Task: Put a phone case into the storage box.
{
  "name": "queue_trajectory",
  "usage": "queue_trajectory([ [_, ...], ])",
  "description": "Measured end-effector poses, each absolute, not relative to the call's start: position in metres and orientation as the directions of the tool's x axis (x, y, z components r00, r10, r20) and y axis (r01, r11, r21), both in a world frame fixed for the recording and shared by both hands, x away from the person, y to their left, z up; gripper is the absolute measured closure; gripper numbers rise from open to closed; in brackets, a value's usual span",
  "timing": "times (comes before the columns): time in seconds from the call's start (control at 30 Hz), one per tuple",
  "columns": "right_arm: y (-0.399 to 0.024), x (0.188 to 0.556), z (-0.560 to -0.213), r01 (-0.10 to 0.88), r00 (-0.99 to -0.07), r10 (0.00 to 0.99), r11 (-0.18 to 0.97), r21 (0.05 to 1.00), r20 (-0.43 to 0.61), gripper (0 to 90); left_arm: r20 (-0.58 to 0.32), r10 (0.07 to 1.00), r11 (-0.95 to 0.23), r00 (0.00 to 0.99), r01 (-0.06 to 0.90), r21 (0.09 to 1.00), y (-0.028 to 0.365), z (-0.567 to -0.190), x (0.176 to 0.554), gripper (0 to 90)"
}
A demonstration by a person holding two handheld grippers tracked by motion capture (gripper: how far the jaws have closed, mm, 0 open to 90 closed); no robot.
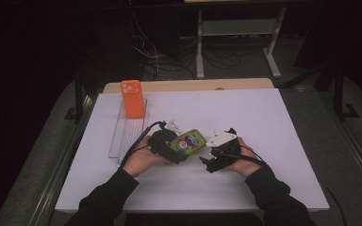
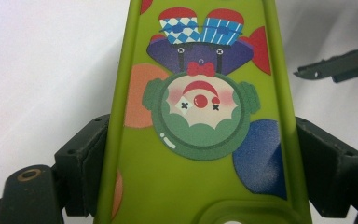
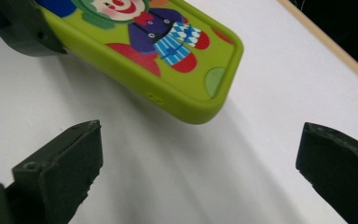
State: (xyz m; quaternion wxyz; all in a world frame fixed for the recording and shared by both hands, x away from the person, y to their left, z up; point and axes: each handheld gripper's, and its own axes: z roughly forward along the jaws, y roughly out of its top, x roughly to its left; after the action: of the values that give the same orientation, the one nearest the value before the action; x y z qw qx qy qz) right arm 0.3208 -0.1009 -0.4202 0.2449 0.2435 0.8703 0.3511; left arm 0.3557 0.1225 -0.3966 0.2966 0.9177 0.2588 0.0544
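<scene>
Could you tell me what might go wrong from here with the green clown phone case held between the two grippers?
1. The left gripper clamps the green phone case only near one end, so the free end could sag or twist out.
2. The right gripper stands open just short of that free end; closing off-centre might knock the case loose.

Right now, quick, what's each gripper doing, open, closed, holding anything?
Left gripper: closed on the green clown phone case, gripping its two long edges.
Right gripper: open, holding nothing; the case's free end hangs just ahead of its jaws.
</scene>
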Motion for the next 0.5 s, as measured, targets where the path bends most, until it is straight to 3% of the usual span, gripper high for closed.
queue_trajectory([
  [0.5,-0.0974,0.3116,-0.4214,0.070,-0.730,0.504,0.727,0.683,-0.462,0.1,-0.076,0.524,-0.660,0.849,0.461,0.593,0.1207,-0.3973,0.3538,15.4],
])
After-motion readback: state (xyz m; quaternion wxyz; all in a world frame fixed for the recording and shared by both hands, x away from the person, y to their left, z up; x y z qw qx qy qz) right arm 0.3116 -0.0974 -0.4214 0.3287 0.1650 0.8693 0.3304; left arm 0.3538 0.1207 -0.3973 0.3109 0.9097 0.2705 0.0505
